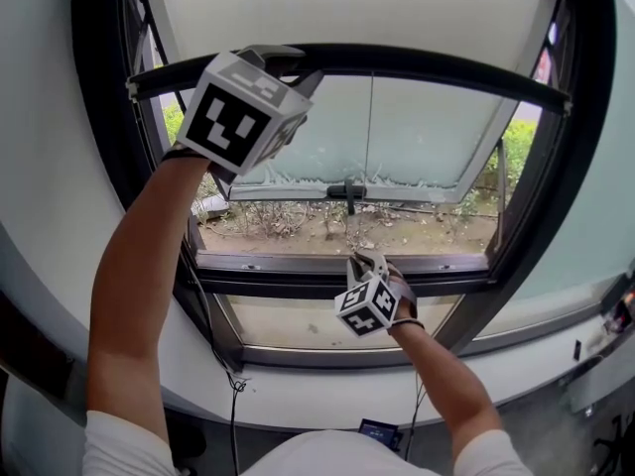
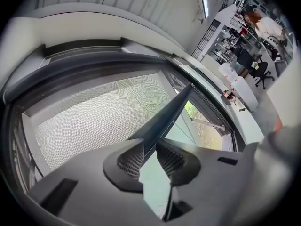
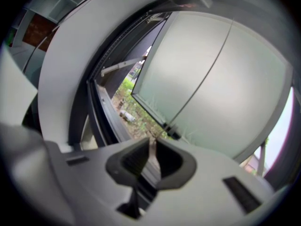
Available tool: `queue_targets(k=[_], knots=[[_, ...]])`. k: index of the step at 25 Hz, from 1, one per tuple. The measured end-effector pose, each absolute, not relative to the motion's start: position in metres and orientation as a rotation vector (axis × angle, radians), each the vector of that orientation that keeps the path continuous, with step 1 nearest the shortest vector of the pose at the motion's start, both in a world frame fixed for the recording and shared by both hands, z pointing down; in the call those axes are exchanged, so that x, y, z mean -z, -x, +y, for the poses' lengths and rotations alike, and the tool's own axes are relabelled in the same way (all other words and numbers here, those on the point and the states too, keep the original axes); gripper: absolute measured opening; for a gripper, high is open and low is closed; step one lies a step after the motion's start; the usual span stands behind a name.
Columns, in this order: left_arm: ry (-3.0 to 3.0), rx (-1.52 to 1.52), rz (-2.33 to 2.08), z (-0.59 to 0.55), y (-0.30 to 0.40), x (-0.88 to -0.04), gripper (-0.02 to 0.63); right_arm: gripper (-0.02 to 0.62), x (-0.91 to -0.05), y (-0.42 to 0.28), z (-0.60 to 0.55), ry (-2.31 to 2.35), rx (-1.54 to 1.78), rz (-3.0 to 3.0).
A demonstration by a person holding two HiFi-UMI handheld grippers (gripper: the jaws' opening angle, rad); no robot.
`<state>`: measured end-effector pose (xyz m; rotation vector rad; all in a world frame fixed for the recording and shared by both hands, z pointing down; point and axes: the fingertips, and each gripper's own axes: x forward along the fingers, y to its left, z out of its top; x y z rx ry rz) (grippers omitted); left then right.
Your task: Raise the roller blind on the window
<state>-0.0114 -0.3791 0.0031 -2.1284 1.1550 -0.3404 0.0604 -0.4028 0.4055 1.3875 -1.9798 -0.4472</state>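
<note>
- Gripping the dark straight bottom bar [image 1: 446,70] of the white mesh roller blind [image 1: 347,8] with my left tongs [image 1: 281,59]. My arm is raised and the tongs sit at the bar's left end in the head view.
- Left gripper view: left tongs [image 2: 150,157] are clenched on the bar, whose edge runs out from between the two ribbed pads. The mesh fabric [image 2: 94,121] spreads to the left of it.
- Blind position: the fabric covers the top part of the black-framed window [image 1: 99,127]. The bar hangs across the upper part, and the opening below it is uncovered.
- Right tongs [image 1: 363,262] are low, just above the window's lower frame rail, near the middle.
- Right gripper view: right tongs [image 3: 153,161] are nipped nearly together on a thin pale strip [image 3: 152,149]. I cannot tell what the strip belongs to.
- Beyond the bar, a frosted glass sash [image 1: 417,137] tilts outward, with a dark handle [image 1: 347,191] on its lower edge. Bare soil and green plants [image 1: 397,228] lie outside.
</note>
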Motion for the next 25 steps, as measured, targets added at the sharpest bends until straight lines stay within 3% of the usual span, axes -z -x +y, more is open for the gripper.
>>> queue_targets(k=[25], knots=[[2.143, 0.174, 1.155, -0.372, 0.01, 0.036, 0.097, 0.057, -0.366, -0.062, -0.396, -1.435, 0.504, -2.011]])
